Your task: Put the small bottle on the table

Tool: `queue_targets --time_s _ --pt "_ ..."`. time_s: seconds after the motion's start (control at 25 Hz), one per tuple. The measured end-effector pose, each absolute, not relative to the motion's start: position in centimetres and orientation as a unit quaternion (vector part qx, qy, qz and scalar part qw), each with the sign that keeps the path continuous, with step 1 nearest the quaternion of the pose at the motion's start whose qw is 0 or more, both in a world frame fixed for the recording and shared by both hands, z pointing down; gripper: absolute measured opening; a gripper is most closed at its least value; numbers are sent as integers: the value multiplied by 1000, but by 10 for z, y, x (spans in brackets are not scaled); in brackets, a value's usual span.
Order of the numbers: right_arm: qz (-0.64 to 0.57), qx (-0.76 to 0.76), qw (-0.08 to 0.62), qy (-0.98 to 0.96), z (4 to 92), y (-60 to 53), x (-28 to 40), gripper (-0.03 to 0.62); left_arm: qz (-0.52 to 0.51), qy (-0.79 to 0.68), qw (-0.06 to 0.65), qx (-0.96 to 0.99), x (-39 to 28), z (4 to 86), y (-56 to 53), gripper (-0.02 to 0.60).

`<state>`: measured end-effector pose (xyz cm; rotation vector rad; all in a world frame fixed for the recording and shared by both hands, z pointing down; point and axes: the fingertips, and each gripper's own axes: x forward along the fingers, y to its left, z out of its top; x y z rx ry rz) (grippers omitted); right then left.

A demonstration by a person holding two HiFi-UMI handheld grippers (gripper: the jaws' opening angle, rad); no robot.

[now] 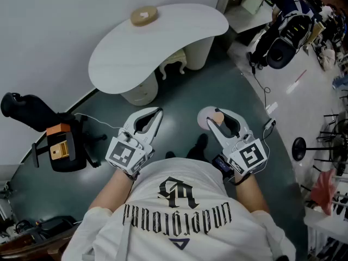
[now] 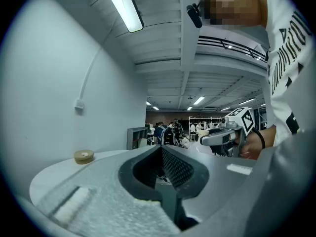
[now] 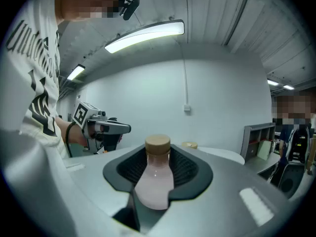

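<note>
You hold the small bottle (image 3: 154, 181) pinched in the right gripper (image 3: 159, 156); the left gripper (image 2: 162, 157) has its jaws pressed together. Next, reach the table (image 1: 163, 42) ahead.

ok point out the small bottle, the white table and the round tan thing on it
small bottle (image 3: 157, 179): right gripper view, on its pale pink body
white table (image 1: 163, 48): head view, on its bare top
round tan thing (image 1: 144, 16): head view, on its top face
</note>
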<state>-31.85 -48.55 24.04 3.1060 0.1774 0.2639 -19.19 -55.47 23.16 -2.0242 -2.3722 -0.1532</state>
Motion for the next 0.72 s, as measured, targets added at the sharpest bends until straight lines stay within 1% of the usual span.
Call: queue_targets --time_s 0.32,0.72 --pt "81 996 10 41 239 -437 -315 138 -57 -749 11 -660 -190 236 -508 6" --pt "77 997 19 21 237 -334 -330 138 -53 -732 13 -679 -205 243 -413 6"
